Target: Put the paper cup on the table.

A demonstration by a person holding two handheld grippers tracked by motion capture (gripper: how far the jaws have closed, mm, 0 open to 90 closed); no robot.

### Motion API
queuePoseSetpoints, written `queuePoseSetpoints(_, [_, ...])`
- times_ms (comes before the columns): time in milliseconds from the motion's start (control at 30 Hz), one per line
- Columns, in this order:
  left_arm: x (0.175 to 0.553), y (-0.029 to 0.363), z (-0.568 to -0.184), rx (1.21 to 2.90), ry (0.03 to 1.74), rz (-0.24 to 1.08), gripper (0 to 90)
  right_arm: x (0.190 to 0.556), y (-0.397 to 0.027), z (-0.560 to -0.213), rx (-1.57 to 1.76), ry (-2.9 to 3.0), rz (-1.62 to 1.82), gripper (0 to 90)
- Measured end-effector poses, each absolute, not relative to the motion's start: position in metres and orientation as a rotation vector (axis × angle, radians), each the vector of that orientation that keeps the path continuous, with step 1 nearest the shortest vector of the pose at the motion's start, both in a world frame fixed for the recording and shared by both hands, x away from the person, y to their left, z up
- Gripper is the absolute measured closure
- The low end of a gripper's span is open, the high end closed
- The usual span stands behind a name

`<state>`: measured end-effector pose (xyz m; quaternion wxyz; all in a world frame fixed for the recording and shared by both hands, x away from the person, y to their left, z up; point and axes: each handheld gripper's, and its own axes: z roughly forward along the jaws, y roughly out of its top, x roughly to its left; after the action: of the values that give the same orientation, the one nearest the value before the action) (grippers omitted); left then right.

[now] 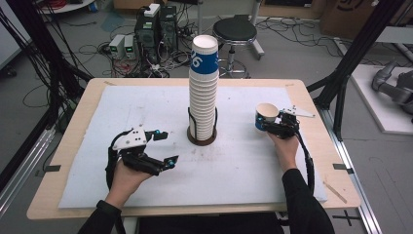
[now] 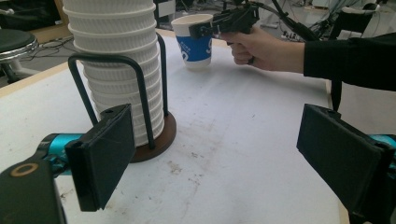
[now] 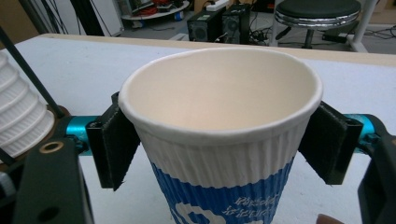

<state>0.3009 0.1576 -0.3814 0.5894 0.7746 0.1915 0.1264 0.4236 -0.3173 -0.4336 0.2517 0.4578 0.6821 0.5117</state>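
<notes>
A tall stack of white ribbed paper cups (image 1: pixel 203 87) stands in a black wire holder on a round brown base (image 1: pixel 201 139) at the table's middle. To its right my right gripper (image 1: pixel 269 125) is shut on a single white-and-blue paper cup (image 1: pixel 266 117), held upright. In the right gripper view both pads (image 3: pixel 114 144) press the cup (image 3: pixel 219 154) just under its rim. In the left gripper view the cup (image 2: pixel 196 44) has its base at the mat; whether it touches I cannot tell. My left gripper (image 1: pixel 168 147) hovers open left of the stack (image 2: pixel 119 70), jaws wide, nothing between them.
A white mat (image 1: pixel 146 107) covers most of the wooden table (image 1: pixel 92 92). Beyond the far edge are a black stool (image 1: pixel 235 30) and computer boxes (image 1: pixel 156 27) amid cables. Black frame posts (image 1: pixel 358 44) rise at the table's right and left sides.
</notes>
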Motion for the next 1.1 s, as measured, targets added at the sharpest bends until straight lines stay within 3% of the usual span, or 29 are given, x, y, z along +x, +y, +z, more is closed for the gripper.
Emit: queuePoseSetpoints(1100, [0.3020, 0.1546, -0.3827, 1.814, 0.446, 0.287, 11.6, 0.4156, -0.3130, -0.4345, 1.299, 1.925, 1.215, 13.5])
